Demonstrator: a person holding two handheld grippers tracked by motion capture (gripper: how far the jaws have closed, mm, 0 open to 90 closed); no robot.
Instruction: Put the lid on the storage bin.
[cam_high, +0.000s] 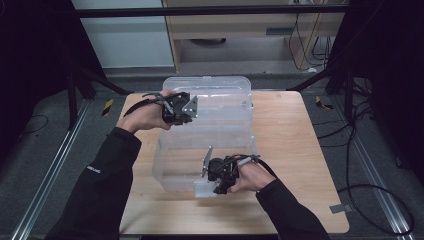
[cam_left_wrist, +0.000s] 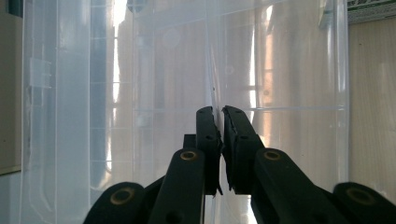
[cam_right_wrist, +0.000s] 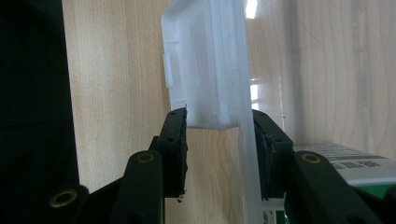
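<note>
I had a clear plastic box (cam_high: 210, 150) in the middle of the high view, on the wood table (cam_high: 295, 165). Its lid (cam_high: 220, 97) stood open at the upper middle, hinged at the far side.

My left claw (cam_high: 181, 109), upper left of center, was clenched on the lid's thin edge. In the left gripper view the jaws were nearly together w/ the clear sheet pinched between them.

My right claw (cam_high: 219, 176), lower middle, was grasping the box's front latch tab (cam_right_wrist: 205, 70). In the right gripper view the jaws sat on both sides of that white, cloudy flap and the wall next to it.

I think the step was holding the box still & working the lid. To do it well: grip flat, don't twist, move both hands slow, bc thin plastic bends and slips.

The box looked smooth, shiny, see-thru, w/ round corners. The table was pale wood w/ fine lines. Something w/ a green & white label (cam_right_wrist: 345, 163) sat at the lower right of the right gripper view.
</note>
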